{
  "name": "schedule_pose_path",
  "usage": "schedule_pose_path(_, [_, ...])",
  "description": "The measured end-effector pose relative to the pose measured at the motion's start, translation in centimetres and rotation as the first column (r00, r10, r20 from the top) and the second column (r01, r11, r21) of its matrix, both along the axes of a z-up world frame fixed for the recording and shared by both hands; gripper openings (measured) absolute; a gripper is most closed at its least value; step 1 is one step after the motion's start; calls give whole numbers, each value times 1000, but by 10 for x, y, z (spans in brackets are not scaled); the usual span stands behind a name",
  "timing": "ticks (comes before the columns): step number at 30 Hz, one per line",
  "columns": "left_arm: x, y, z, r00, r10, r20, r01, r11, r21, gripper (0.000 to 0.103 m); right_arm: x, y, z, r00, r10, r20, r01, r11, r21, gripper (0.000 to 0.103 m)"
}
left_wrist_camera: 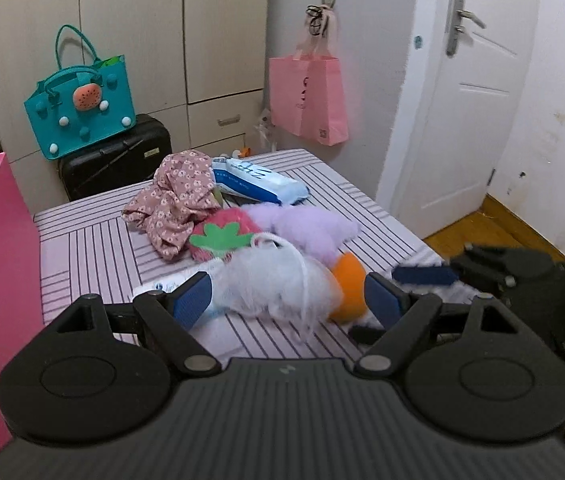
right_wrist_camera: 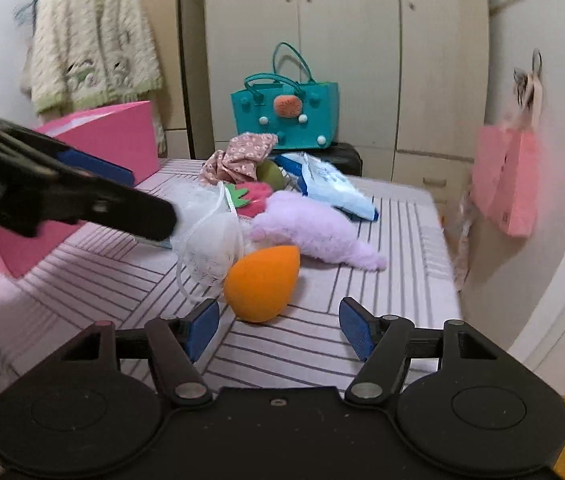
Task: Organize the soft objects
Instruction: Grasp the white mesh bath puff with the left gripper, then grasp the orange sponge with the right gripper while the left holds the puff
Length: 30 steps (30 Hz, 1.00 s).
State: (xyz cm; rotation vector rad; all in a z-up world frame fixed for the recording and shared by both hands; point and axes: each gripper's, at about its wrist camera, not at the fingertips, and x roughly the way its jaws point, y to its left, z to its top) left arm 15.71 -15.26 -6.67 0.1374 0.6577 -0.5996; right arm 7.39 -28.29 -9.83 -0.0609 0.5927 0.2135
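Left wrist view: left gripper (left_wrist_camera: 288,300) jaws spread, white mesh pouf (left_wrist_camera: 274,280) lower centre between pads, untouched. Right wrist view: right gripper (right_wrist_camera: 280,330) jaws spread, orange sponge (right_wrist_camera: 262,282) just ahead, left of centre, tip upper right.

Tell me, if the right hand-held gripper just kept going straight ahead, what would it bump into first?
Most likely the orange teardrop sponge. It lies on the striped bed just ahead of the open right hand-held gripper, slightly left of centre. Depth is hard to judge, so the left finger might brush it first.
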Motion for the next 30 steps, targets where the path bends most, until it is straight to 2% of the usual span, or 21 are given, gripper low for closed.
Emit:
schedule_pose_path(4, [13,-12,-7,996,15,86,-18,999,39,84,12,9,-2,1000,17,-15,-18,1000,-25,71])
schedule_pose_path(6, [20,-15,-11,998,6,64,-9,999,49,84,16,13,-2,999,27,-19,-28,999,-40,71])
schedule_pose_path(8, [25,-15,-13,1000,-23,21,23,1000,16,84,20,12,-2,999,36,-24,-36,999,-35,71])
schedule_pose_path(10, [29,-14,-17,999,-29,-20,29,1000,-5,84,25,8,-4,999,31,-36,-31,999,-7,66])
schedule_pose_path(12, [33,-14,-22,999,-21,-29,21,1000,-13,82,28,2,-6,999,27,-47,-26,999,35,53])
schedule_pose_path(14, [35,-14,-26,999,-27,-23,26,1000,-17,80,29,-4,-6,998,34,-50,-29,995,92,49])
schedule_pose_path(18, [36,-14,-31,998,-61,-29,60,998,-34,67,29,-7,-8,997,43,-59,-34,990,137,48])
schedule_pose_path(22, [33,-18,-31,997,-66,-33,65,997,-31,59,30,-2,-8,997,43,-61,-36,993,115,47])
schedule_pose_path(27, [26,-16,-30,997,-77,-28,77,997,-15,36,27,-3,-7,997,49,-64,-40,991,126,47])
schedule_pose_path(30, [27,-8,-30,996,-64,-56,61,997,-46,30,22,-3,-7,995,61,-75,-49,988,148,47])
